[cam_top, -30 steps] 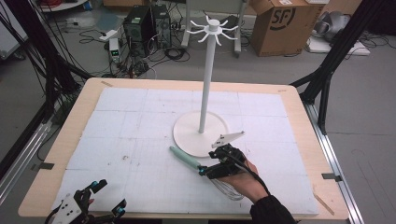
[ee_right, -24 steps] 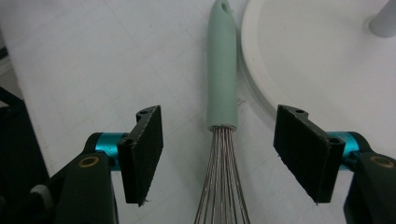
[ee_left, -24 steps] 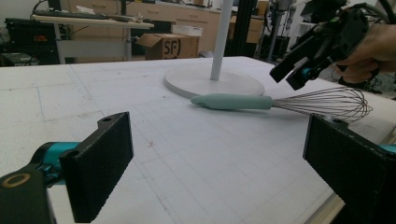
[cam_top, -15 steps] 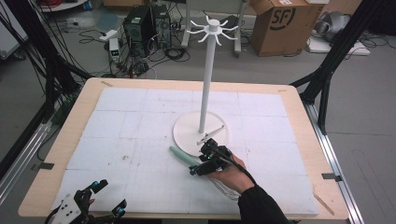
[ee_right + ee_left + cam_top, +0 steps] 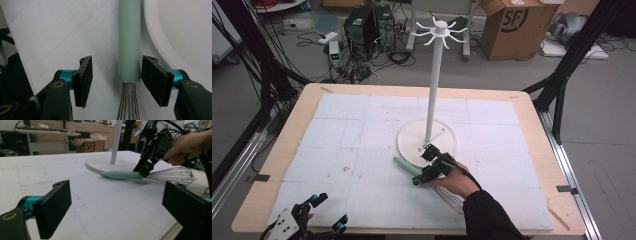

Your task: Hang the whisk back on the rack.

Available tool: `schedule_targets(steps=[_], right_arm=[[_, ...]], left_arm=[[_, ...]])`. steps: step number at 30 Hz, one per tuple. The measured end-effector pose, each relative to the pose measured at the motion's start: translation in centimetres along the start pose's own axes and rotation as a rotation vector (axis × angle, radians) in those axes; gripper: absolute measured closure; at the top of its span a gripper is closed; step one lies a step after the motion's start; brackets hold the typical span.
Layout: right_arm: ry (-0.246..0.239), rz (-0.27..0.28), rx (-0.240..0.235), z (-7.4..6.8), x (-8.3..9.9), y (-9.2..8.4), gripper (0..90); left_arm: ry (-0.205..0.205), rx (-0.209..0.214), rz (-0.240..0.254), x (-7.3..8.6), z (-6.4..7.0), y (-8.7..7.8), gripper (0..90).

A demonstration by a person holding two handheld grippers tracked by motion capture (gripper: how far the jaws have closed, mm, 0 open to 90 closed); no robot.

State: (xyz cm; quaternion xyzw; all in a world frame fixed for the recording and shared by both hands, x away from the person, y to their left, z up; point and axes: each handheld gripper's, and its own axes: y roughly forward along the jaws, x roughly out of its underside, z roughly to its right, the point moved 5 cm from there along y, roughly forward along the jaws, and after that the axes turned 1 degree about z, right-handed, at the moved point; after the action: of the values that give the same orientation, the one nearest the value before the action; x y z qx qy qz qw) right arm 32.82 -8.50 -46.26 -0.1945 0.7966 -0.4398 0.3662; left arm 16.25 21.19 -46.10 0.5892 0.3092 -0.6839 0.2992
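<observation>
Your left gripper [image 5: 319, 220] sits open and empty at the near-left table edge, no risk there. The mint-green-handled wire whisk [image 5: 408, 167] lies flat on the white foam mat [image 5: 347, 145], handle just beside the white round stand base [image 5: 412, 145]. Your right gripper [image 5: 115, 75] is open astride the handle's wire end, off-centre: 1 pad nearly touching. Closing now may shove the handle sideways or pinch wires.

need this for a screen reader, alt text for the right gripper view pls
The right gripper hangs open over a whisk with a pale green handle and thin wire loops, one black pad touching the handle's wire end. The whisk lies on white gridded foam beside a round white stand base.
</observation>
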Motion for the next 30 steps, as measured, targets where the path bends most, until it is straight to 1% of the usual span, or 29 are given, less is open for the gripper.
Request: schedule_targets(steps=[7,8,9,11,12,13,15,16,18,19,20,21,22,23,24,25,26,29,30], right_arm=[[-0.002,-0.031,-0.003,0.2,-0.6,0.9,48.4],[0.004,-0.039,0.002,0.2,-0.6,1.0,48.9],[-0.007,-0.041,0.004,0.3,-0.5,1.1,50.5],[-0.006,-0.049,0.021,0.3,-0.5,1.2,53.2],[-0.006,-0.049,0.021,0.3,-0.5,1.2,53.2],[-0.013,-0.049,0.022,0.5,-0.5,1.2,55.8],[0.005,-0.045,0.03,0.5,-0.5,1.2,58.6],[0.005,-0.045,0.03,0.5,-0.5,1.2,58.6],[-0.01,-0.05,0.037,0.7,-0.5,1.2,63.4],[-0.01,-0.05,0.037,0.7,-0.5,1.2,63.4],[-0.032,-0.052,0.053,0.8,-0.4,1.2,66.8],[-0.021,-0.05,0.048,0.6,-0.5,1.2,66.9],[-0.021,-0.05,0.048,0.6,-0.5,1.2,66.9],[-0.04,-0.049,0.051,0.7,-0.5,1.3,67.1],[-0.055,-0.054,0.066,0.6,-0.4,1.3,67.4],[-0.055,-0.054,0.066,0.6,-0.4,1.3,67.4],[-0.081,-0.056,0.073,0.5,-0.4,1.3,68.1],[-0.125,-0.063,0.081,0.5,-0.4,1.3,69.3],[-0.114,-0.065,0.077,0.6,-0.4,1.2,69.4]], left_arm=[[-0.005,-0.001,0.002,0.0,0.0,-0.2,9.2],[0.002,0.002,-0.003,0.1,0.0,-0.2,9.2],[0.002,0.003,-0.003,0.1,0.1,-0.2,9.2],[0.001,0.005,-0.002,0.1,0.1,-0.2,9.2],[0.001,0.006,-0.002,0.1,0.1,-0.2,9.2],[0.001,0.006,-0.002,0.1,0.1,-0.2,9.2],[0.001,0.006,-0.002,0.1,0.1,-0.2,9.2],[0.002,0.006,-0.003,0.1,0.1,-0.2,9.2],[0.0,0.011,-0.008,0.1,0.2,-0.1,9.6],[0.003,0.013,-0.012,0.2,0.3,-0.1,9.6],[0.007,0.016,-0.015,0.2,0.3,-0.1,9.8],[0.009,0.019,-0.017,0.2,0.4,0.0,9.9],[0.011,0.021,-0.016,0.2,0.5,0.0,9.9],[0.012,0.021,-0.017,0.2,0.5,0.0,10.0],[0.012,0.021,-0.018,0.2,0.5,0.0,10.0],[0.012,0.021,-0.019,0.2,0.5,0.0,10.0],[0.011,0.02,-0.018,0.2,0.5,0.0,10.0],[0.01,0.02,-0.02,0.3,0.6,0.0,10.1],[0.01,0.022,-0.02,0.3,0.6,0.0,10.1]])
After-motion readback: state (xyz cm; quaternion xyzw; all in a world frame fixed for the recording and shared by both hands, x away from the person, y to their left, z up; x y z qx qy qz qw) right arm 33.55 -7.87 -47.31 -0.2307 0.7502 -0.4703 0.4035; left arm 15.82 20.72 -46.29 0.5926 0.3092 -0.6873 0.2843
